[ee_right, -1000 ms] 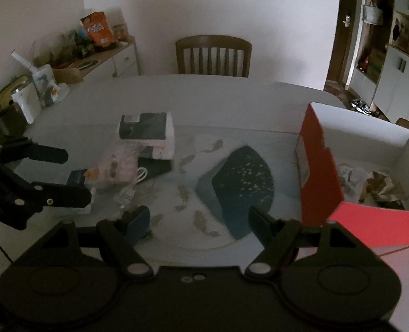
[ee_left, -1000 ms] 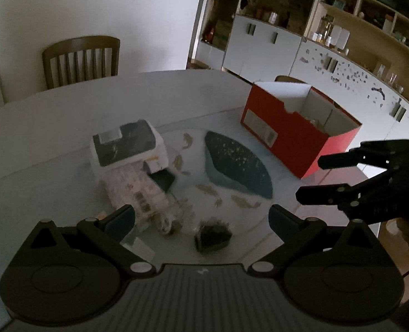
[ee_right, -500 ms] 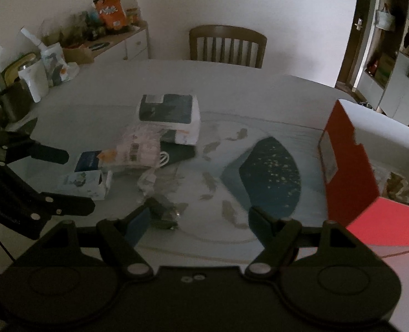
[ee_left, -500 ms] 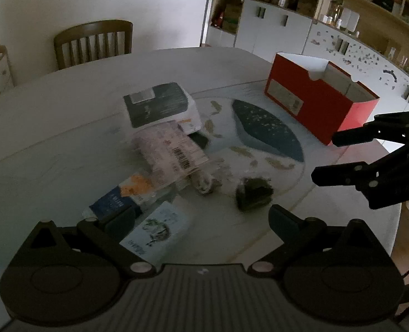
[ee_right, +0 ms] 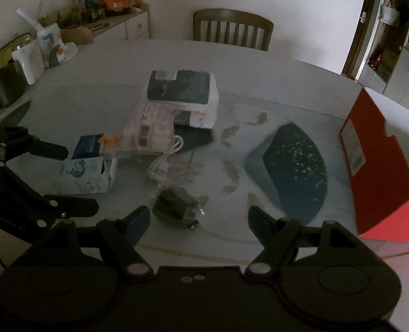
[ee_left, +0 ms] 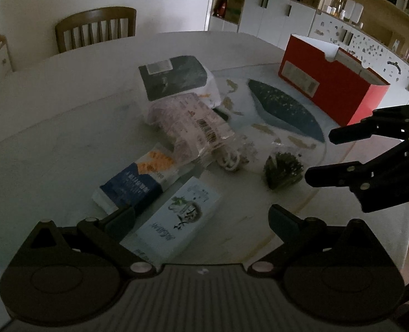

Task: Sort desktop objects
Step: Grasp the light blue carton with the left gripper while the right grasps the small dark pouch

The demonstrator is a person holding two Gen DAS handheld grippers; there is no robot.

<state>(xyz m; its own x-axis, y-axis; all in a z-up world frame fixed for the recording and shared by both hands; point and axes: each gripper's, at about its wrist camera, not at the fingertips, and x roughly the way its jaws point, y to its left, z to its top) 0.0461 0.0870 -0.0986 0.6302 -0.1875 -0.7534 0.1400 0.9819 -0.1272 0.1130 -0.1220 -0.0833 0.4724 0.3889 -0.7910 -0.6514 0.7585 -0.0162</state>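
A pile lies on the round table: a dark-topped white box [ee_left: 176,78] [ee_right: 183,94], a clear plastic packet with a barcode [ee_left: 190,124] [ee_right: 151,127], a blue and orange carton [ee_left: 138,178] [ee_right: 92,145], a pale box with green print [ee_left: 174,218] [ee_right: 84,175], a white cable bundle [ee_left: 230,160] [ee_right: 164,163] and a small dark green packet [ee_left: 283,170] [ee_right: 174,207]. My left gripper [ee_left: 201,215] is open over the pale box. My right gripper [ee_right: 198,217] is open just short of the dark packet. Both are empty.
A red cardboard box [ee_left: 331,88] [ee_right: 376,166], open on top, stands at the right of the table. A dark blue patch [ee_right: 295,166] marks the glass turntable. A wooden chair [ee_left: 96,27] stands behind the table. A sideboard with kettles and bags [ee_right: 38,44] is at the left.
Both grippers have pulled back and tilted down, so the cartons and the dark packet now lie closer to the fingers. Nothing on the table has moved.
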